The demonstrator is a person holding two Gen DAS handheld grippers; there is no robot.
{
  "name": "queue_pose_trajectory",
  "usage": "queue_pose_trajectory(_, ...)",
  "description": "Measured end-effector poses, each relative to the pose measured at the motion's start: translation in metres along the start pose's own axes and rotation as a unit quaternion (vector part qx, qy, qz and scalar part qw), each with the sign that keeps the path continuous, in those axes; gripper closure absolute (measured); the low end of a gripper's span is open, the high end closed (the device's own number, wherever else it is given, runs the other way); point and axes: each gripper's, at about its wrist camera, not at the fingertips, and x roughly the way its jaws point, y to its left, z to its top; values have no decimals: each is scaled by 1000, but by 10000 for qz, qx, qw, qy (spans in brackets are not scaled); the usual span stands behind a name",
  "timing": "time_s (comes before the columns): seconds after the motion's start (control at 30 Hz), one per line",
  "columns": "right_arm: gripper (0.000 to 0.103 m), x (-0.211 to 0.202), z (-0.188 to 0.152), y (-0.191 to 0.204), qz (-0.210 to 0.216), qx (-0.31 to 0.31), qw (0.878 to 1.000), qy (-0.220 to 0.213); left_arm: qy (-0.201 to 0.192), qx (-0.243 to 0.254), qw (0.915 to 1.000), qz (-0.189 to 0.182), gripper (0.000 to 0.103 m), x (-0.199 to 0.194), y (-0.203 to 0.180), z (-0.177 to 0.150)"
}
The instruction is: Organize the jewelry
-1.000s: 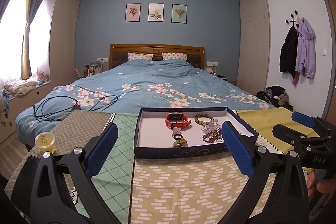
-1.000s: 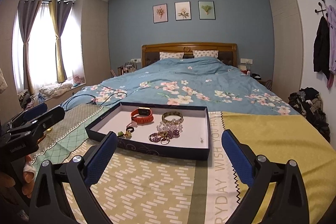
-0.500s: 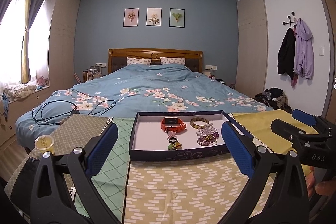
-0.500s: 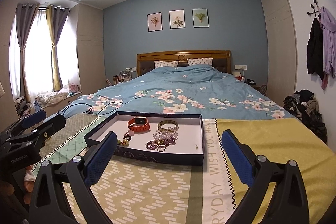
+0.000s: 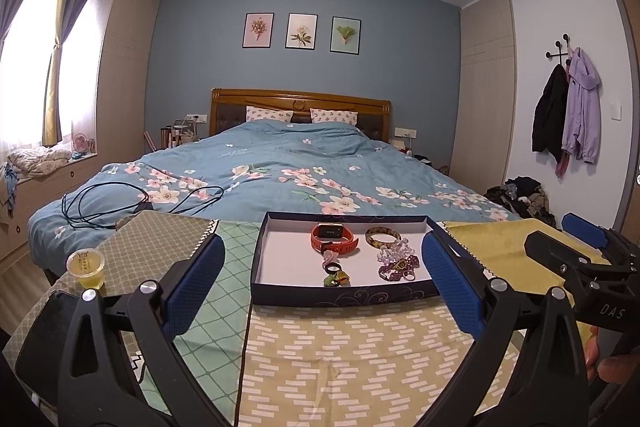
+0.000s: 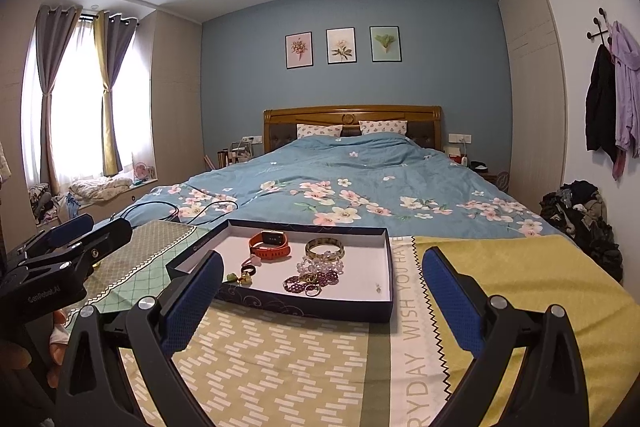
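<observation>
A dark blue tray [image 5: 340,297] with a white floor sits on patterned cloths at the foot of the bed; it also shows in the right wrist view [image 6: 304,303]. In it lie an orange watch [image 5: 334,237] [image 6: 270,245], a brown bangle [image 5: 382,237] [image 6: 324,249], clear and purple beads [image 5: 396,261] [image 6: 316,277], rings and a small green piece [image 5: 336,279] [image 6: 240,277]. My left gripper [image 5: 324,291] is open and empty, short of the tray. My right gripper [image 6: 320,299] is open and empty, just before the tray's near wall.
A small cup of yellow liquid [image 5: 86,267] and a dark phone [image 5: 44,339] lie at the left. A black cable [image 5: 120,203] lies on the blue floral bed [image 5: 300,167]. A yellow cloth [image 6: 520,287] covers the right side.
Both grippers have pulled back and tilted up a little: the tray sits lower and smaller in both views. Both stay open and empty.
</observation>
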Motion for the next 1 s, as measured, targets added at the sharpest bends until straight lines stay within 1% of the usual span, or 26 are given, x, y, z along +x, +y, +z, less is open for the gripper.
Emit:
queue_pose_trajectory(0.67, 7, -3, 4, -1, -63, 29, 9999, -134, 11, -12, 10000, -29, 6, -1, 0, -1)
queue_pose_trajectory(1.0, 7, -4, 7, 0, -88, 0, 9997, -209, 163, -65, 9998, -82, 6, 4, 0, -3)
